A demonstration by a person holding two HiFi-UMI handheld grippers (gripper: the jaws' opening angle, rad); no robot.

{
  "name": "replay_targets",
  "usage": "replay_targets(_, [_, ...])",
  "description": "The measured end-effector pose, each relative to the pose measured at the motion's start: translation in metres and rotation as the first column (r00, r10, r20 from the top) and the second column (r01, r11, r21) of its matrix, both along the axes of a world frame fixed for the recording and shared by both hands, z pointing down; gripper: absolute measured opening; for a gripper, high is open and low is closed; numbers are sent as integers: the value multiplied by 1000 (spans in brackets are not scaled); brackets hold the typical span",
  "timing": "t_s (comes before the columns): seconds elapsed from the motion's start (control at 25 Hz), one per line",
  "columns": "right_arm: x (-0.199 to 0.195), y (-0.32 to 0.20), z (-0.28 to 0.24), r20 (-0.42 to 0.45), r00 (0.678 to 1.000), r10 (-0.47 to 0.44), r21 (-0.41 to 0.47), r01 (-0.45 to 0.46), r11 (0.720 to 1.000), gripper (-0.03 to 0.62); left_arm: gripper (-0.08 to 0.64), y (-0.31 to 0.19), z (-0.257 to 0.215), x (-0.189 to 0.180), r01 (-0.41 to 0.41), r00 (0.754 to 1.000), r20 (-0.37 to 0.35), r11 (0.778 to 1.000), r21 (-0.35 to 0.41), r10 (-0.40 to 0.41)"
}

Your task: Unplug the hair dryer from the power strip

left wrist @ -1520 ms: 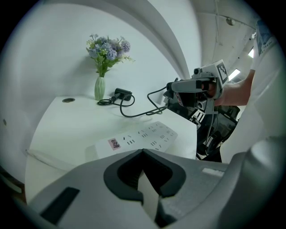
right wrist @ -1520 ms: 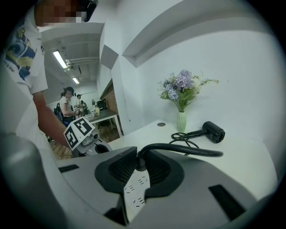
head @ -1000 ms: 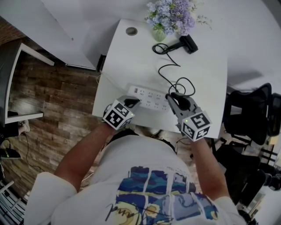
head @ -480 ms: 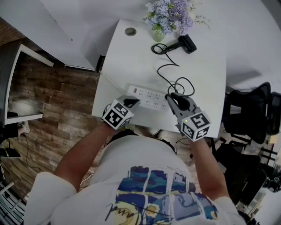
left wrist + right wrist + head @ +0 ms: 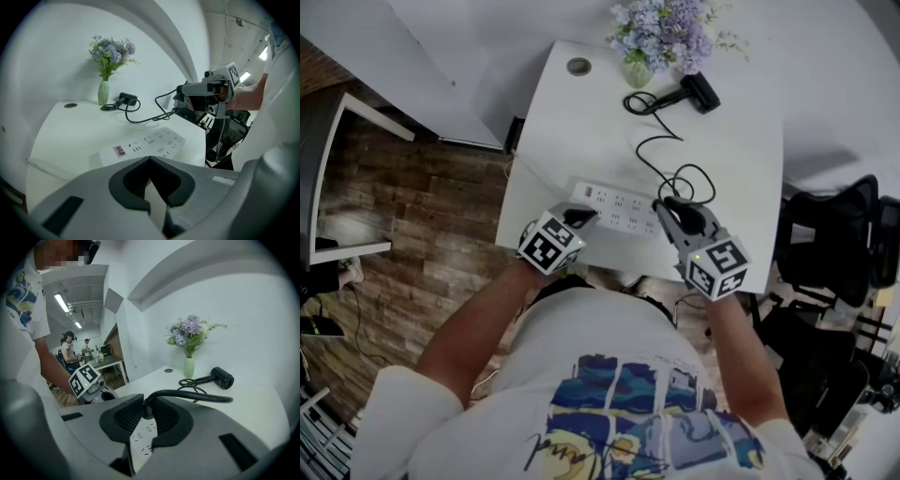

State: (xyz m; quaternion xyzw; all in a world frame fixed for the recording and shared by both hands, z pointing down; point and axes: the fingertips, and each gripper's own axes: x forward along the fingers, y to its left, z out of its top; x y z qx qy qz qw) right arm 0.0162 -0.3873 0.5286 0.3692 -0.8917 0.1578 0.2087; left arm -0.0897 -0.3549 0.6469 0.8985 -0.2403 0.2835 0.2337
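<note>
A white power strip (image 5: 617, 208) lies across the near part of the white table (image 5: 581, 131). The black hair dryer (image 5: 698, 92) rests at the far edge, and its black cable (image 5: 661, 150) loops back to a black plug (image 5: 146, 409) at the strip's right end. My right gripper (image 5: 664, 208) is shut on that plug, with the cable running out above the jaws. My left gripper (image 5: 581, 217) is shut, its tips over the strip's left end (image 5: 117, 152) and nothing between them. I cannot tell whether the plug's pins are still in the socket.
A green vase of purple flowers (image 5: 661, 37) stands beside the dryer. A round cable grommet (image 5: 578, 67) sits at the table's far left. A black office chair (image 5: 830, 253) is to the right of the table, and wooden flooring lies to the left.
</note>
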Motion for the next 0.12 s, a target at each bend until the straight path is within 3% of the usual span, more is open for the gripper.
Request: replay_targets(0.12, [1,-1,1,1,1000,1,0,-1,1000,58,0,0,1,0,1,1000,1,1000,-1,-1])
